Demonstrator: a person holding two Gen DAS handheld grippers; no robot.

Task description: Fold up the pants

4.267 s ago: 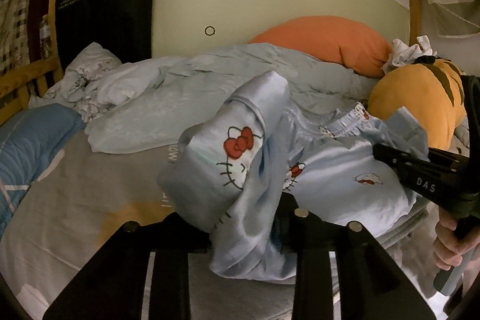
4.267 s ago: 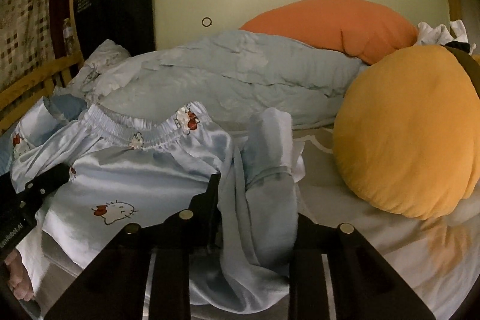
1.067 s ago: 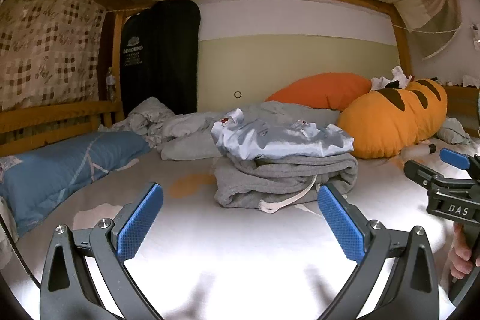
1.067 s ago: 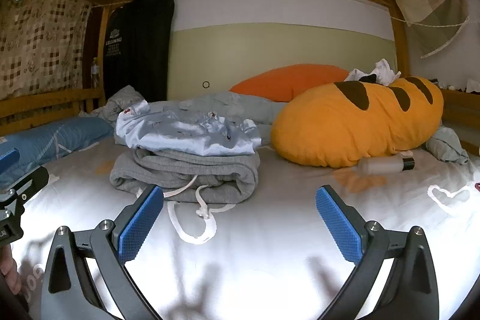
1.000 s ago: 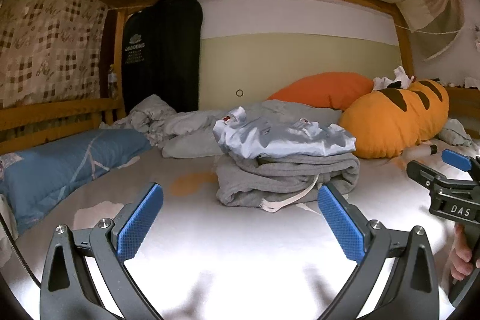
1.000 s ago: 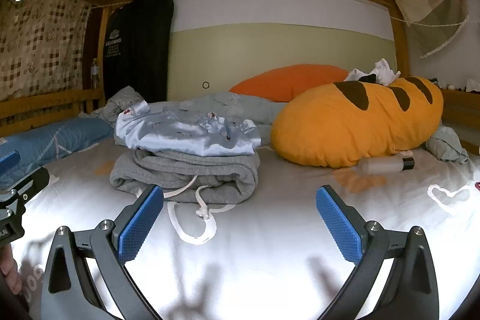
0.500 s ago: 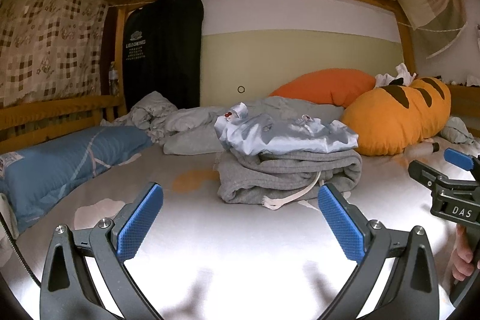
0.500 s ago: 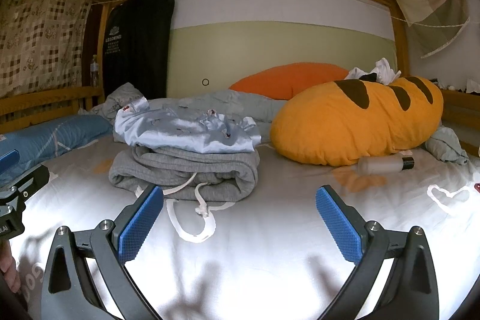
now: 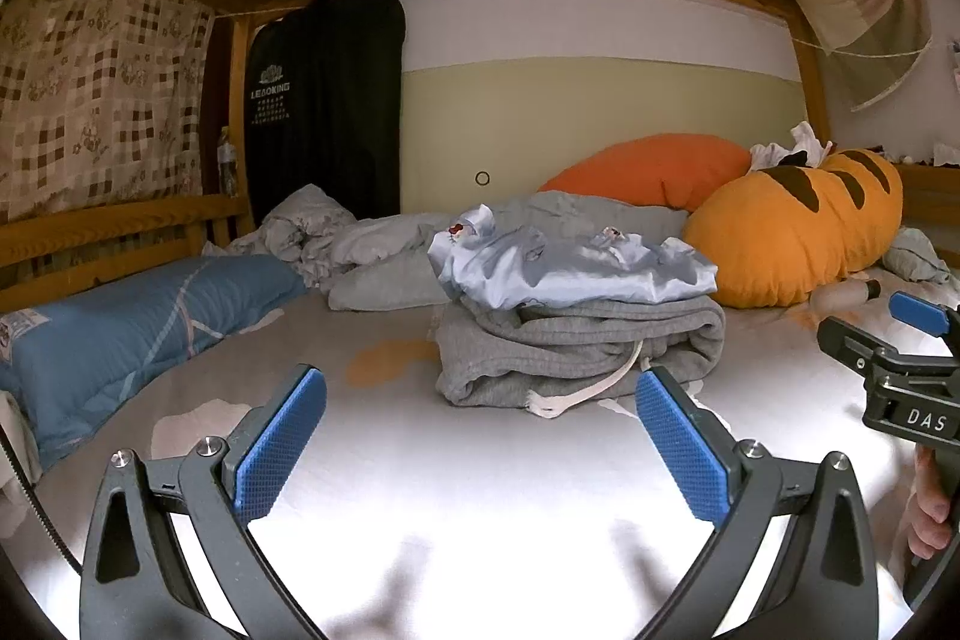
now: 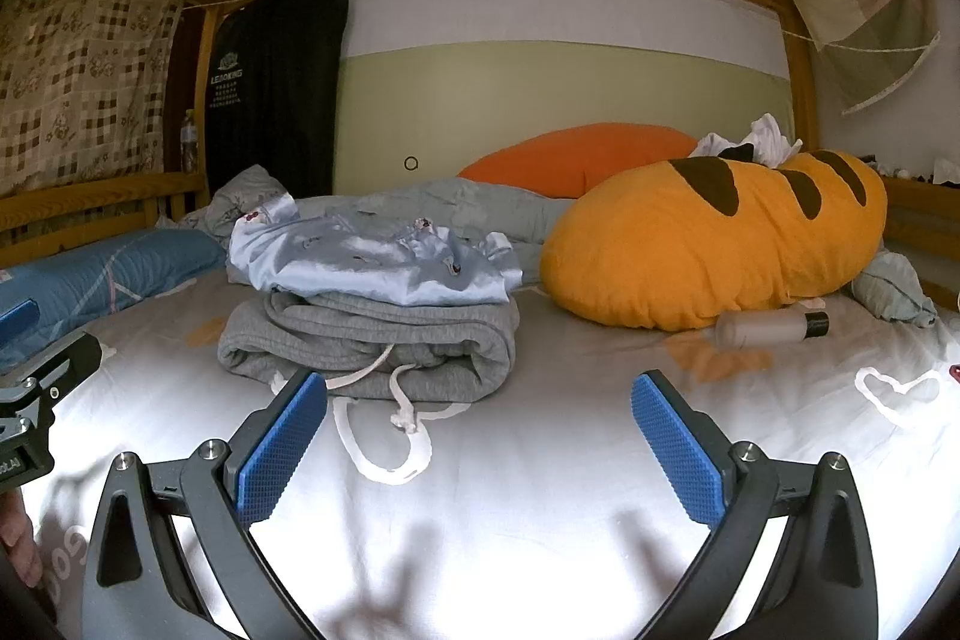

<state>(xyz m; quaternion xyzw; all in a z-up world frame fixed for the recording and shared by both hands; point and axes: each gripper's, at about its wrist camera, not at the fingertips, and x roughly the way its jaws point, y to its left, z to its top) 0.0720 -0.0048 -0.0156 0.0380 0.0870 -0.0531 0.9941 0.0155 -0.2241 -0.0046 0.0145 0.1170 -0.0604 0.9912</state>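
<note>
Light blue satin pants (image 9: 570,268) with a cartoon print lie folded on top of folded grey sweatpants (image 9: 576,346) in the middle of the bed; they also show in the right wrist view (image 10: 372,262), on the grey sweatpants (image 10: 372,340). My left gripper (image 9: 480,430) is open and empty, low over the sheet, well short of the pile. My right gripper (image 10: 480,430) is open and empty, just in front of the pile's white drawstring (image 10: 384,436). The right gripper also shows at the right edge of the left wrist view (image 9: 888,340).
A big orange plush pillow (image 10: 720,244) lies right of the pile, with a white bottle (image 10: 768,325) in front of it. A blue quilt (image 9: 120,316) and a wooden rail (image 9: 108,232) are on the left. A rumpled duvet (image 9: 372,244) lies behind.
Earlier both grippers were shut on the satin pants; now both are open and drawn back, and the pants lie folded on the grey pile. Over the last second both views have barely shifted.
</note>
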